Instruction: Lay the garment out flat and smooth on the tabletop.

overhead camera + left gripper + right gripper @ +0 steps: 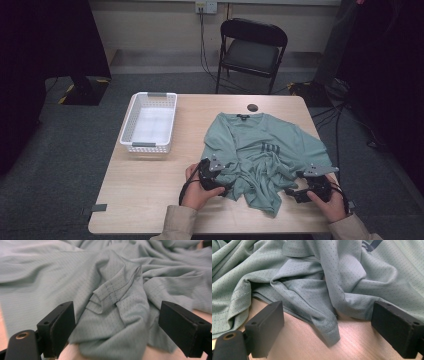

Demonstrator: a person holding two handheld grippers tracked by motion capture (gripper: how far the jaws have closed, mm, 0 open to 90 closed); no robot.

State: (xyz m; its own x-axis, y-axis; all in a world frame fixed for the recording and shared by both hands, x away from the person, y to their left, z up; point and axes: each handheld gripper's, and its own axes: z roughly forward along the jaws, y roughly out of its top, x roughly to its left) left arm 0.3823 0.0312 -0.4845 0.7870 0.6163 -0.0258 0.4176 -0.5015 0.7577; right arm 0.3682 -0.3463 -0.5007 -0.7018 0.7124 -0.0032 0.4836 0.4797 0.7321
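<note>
Shirt (pixel 265 150) of pale green mesh lies on the desk (pixel 150 185), collar toward the far edge, its lower half bunched into folds near you. Your left gripper (pixel 223 189) sits at the shirt's near left edge with its jaws spread wide; in the left gripper view a folded hem (pixel 110 293) rises between them, and neither pad presses on it. Your right gripper (pixel 291 193) rests at the near right edge, jaws likewise spread; in the right gripper view a drooping hem corner (pixel 329 330) lies on bare wood between them, untouched. A white basket (pixel 150 122) stands well apart to the left.
</note>
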